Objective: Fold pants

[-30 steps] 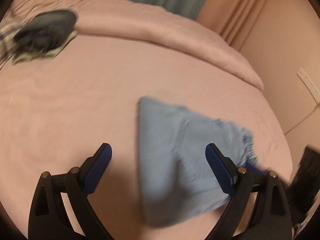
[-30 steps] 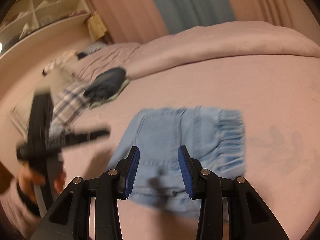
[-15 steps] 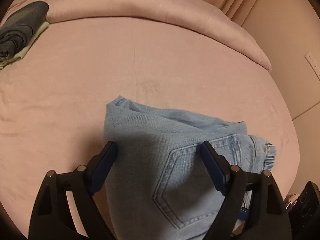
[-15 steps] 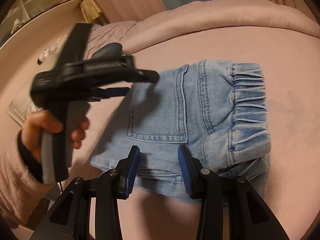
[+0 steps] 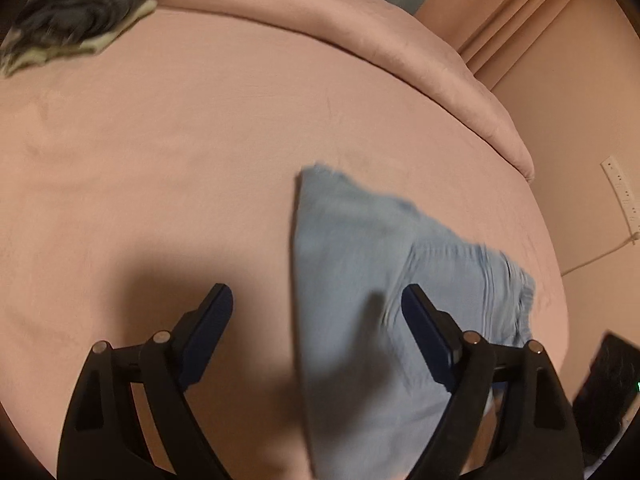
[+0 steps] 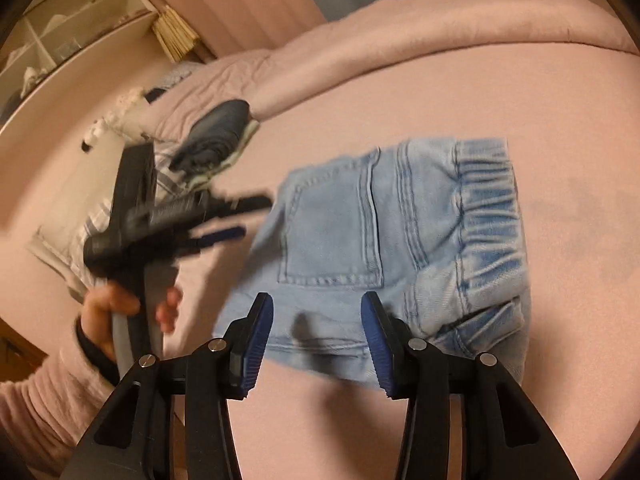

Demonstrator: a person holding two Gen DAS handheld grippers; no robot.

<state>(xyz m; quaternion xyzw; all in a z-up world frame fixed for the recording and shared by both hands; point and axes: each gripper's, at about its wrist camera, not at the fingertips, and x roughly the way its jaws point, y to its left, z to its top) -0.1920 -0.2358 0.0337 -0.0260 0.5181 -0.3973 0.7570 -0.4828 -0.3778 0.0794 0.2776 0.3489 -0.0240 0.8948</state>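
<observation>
pants: your folded light-blue denim pants [image 6: 384,256] lie flat on the pink bed [image 5: 180,140].
left gripper [image 5: 316,308]: fingers wide, holding nothing.
right gripper [image 6: 317,320]: fingers opening above the pants' near edge, gripping nothing.

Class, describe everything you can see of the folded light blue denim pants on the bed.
The pants are light blue, faded denim, folded into a compact, roughly rectangular bundle with layers stacked at the near edge. A stitched back pocket faces up, beside double seams, and a gathered elastic waistband runs along the right end. They lie flat on the pink bed cover. Nothing grips them: the right gripper hovers at the near edge, jaws opening and empty, and the left gripper is open at the left end.
</observation>
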